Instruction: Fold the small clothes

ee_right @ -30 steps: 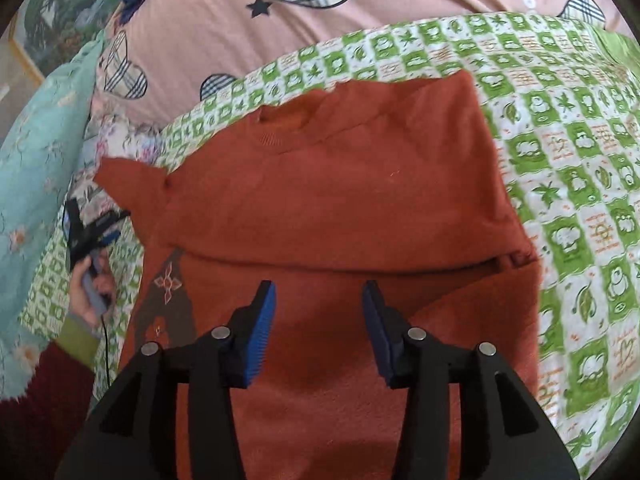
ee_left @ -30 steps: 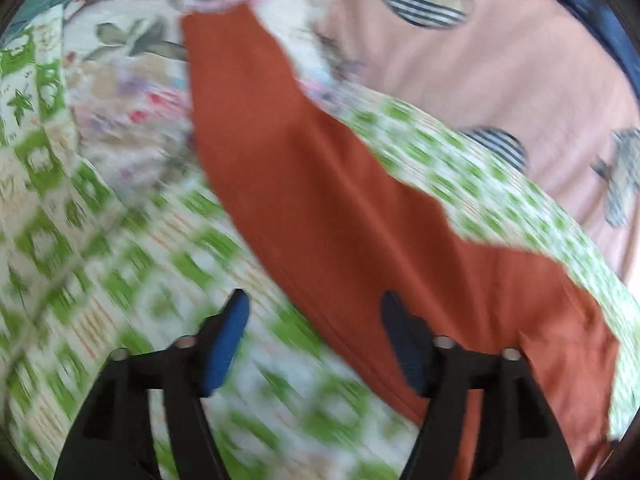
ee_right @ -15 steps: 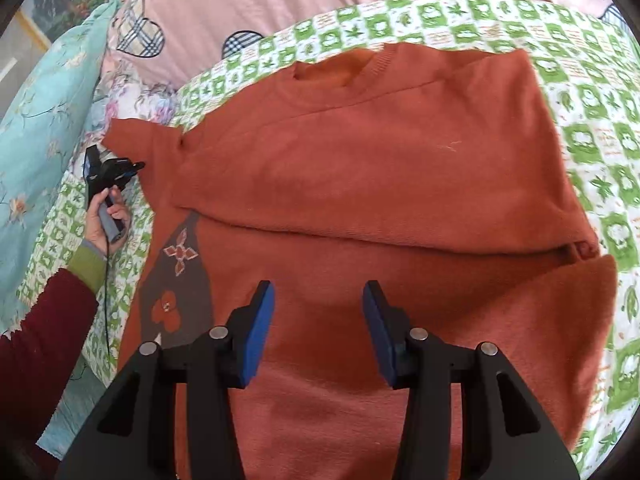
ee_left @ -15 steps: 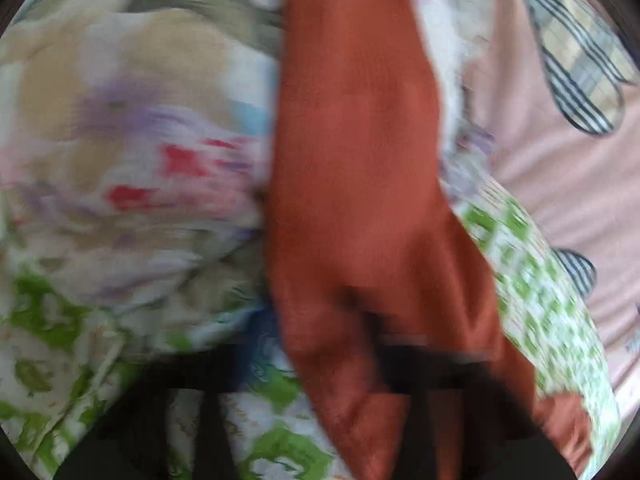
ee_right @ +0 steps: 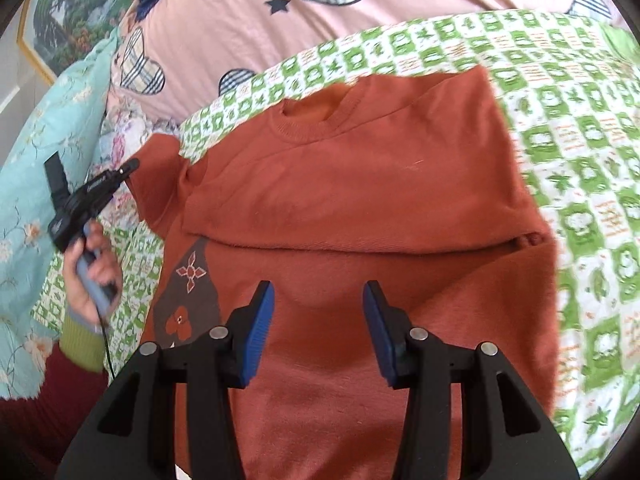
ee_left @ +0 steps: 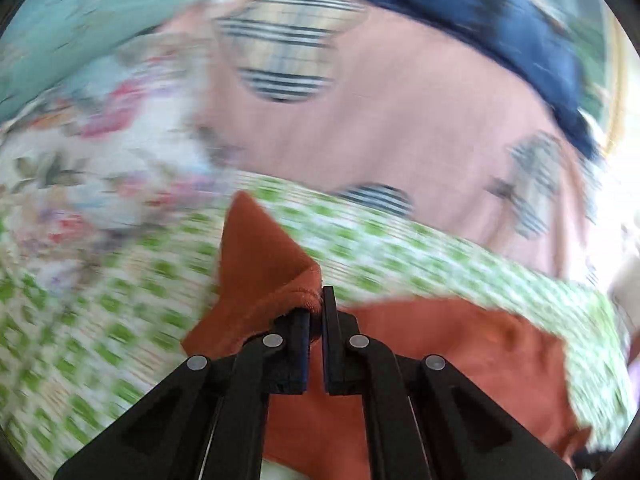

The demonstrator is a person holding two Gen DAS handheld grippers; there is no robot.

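Left gripper (ee_left: 316,312) clamped on soft rust sweater (ee_right: 360,200) sleeve, blurred; right gripper (ee_right: 318,328) fingers apart over its ribbed-collar body.

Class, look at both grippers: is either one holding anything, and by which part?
The left gripper is shut on the sweater's sleeve end. The right gripper holds nothing.

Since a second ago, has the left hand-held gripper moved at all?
Yes. The left hand-held gripper has closed on the sweater's sleeve, and in the right wrist view it sits higher along the teal quilt, nearer the pink pillow.
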